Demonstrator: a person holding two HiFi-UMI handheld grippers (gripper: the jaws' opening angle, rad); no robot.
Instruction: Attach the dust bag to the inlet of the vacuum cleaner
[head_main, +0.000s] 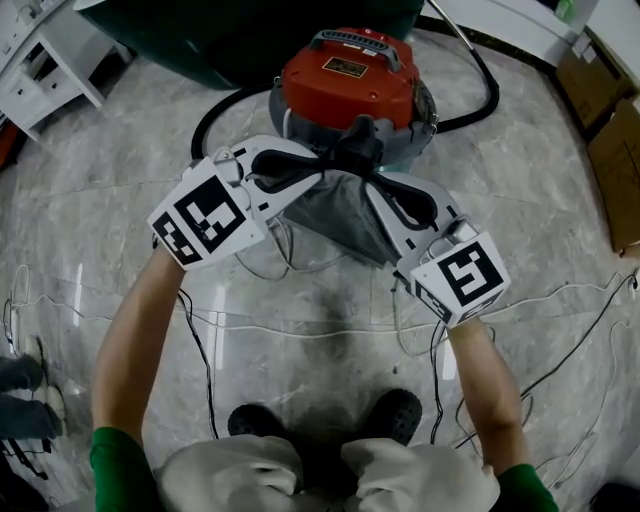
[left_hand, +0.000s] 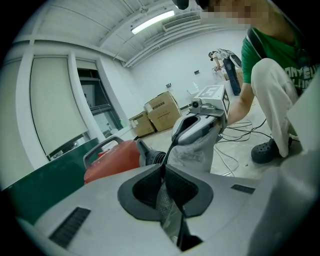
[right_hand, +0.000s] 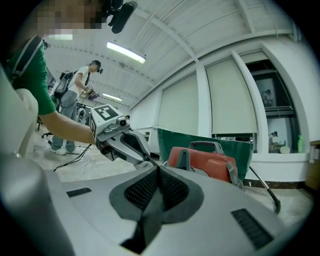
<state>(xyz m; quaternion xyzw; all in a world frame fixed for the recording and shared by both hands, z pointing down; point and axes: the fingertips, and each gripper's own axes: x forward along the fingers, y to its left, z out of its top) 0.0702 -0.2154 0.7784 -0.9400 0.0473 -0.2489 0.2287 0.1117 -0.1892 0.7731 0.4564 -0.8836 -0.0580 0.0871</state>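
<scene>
Two grippers, the left gripper (head_main: 325, 168) and right gripper (head_main: 375, 175), are clamping tight on the grey dust bag (head_main: 335, 215), its neck pointing at the inlet (head_main: 358, 145) on the near side of the red vacuum cleaner (head_main: 345, 80), its length trailing toward the person.

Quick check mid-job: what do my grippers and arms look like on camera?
The left gripper and right gripper are curved white shells with dark grey textured pads on the jaws. Each carries a white cube with black square markers. The sleeves are short and green.
</scene>
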